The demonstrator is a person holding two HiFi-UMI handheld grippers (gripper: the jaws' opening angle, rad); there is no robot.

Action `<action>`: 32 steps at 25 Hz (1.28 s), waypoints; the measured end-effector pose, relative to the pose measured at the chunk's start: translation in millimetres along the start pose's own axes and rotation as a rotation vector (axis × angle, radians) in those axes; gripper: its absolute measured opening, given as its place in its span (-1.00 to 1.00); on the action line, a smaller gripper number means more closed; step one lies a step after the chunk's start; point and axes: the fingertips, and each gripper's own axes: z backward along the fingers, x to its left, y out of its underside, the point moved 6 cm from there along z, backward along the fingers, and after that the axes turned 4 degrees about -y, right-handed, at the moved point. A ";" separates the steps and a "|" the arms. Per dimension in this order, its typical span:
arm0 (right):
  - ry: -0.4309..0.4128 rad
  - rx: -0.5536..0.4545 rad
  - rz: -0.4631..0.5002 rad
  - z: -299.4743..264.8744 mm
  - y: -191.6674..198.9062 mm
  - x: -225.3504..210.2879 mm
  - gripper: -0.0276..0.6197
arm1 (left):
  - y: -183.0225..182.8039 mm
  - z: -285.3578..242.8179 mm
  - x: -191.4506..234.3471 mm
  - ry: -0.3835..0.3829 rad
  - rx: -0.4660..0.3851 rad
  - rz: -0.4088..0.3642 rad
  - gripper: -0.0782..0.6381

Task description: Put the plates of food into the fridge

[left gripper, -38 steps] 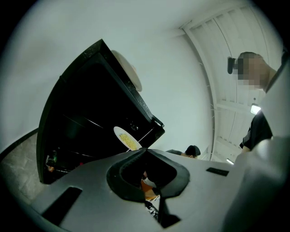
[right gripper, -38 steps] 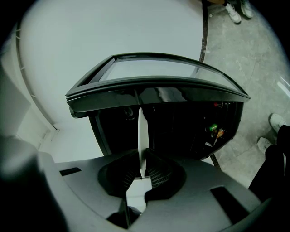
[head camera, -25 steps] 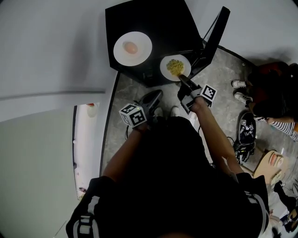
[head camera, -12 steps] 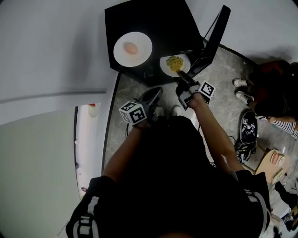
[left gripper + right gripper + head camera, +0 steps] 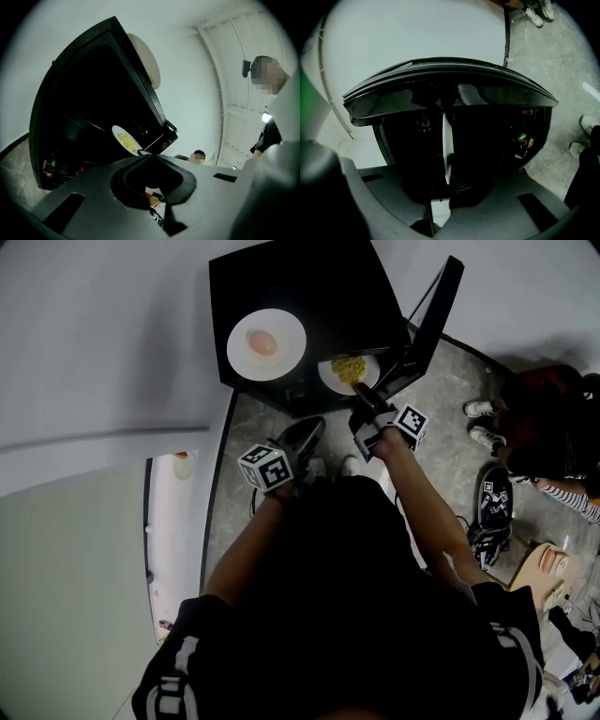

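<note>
A black fridge [image 5: 309, 277] stands on the grey floor with its door [image 5: 433, 315] open at the right, and a bystander's shoes [image 5: 480, 423] lie close by. There are two white plates. The egg plate [image 5: 281, 357] lies on the fridge top, while the plate of yellow food [image 5: 330, 379] sits at the fridge's opening, just beside the door, its rim clamped in the right gripper [image 5: 358, 399]. The left gripper [image 5: 305, 439] hangs lower, its jaws together on nothing.

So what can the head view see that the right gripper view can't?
Only the head view shows the egg plate on top of the fridge, and the left gripper. Only the right gripper view shows the small green and red things inside, at the fridge's right side. Both show the plate of yellow food, held in the right gripper at the fridge's opening.
</note>
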 end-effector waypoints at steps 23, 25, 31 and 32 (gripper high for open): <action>0.002 -0.032 0.002 -25.9 -8.0 -2.4 -0.77 | -7.3 -7.5 13.3 0.000 0.021 0.010 -0.72; 0.000 -0.039 0.000 -28.3 -8.4 -2.4 -0.77 | -8.4 -8.2 14.9 0.001 0.021 0.012 -0.72; 0.004 -0.066 -0.004 -33.6 -10.8 -6.8 -0.78 | -8.7 -9.4 18.5 0.003 0.028 0.013 -0.72; 0.004 -0.070 -0.002 -34.5 -12.1 -8.4 -0.78 | -8.6 -9.3 19.1 0.003 0.030 0.014 -0.72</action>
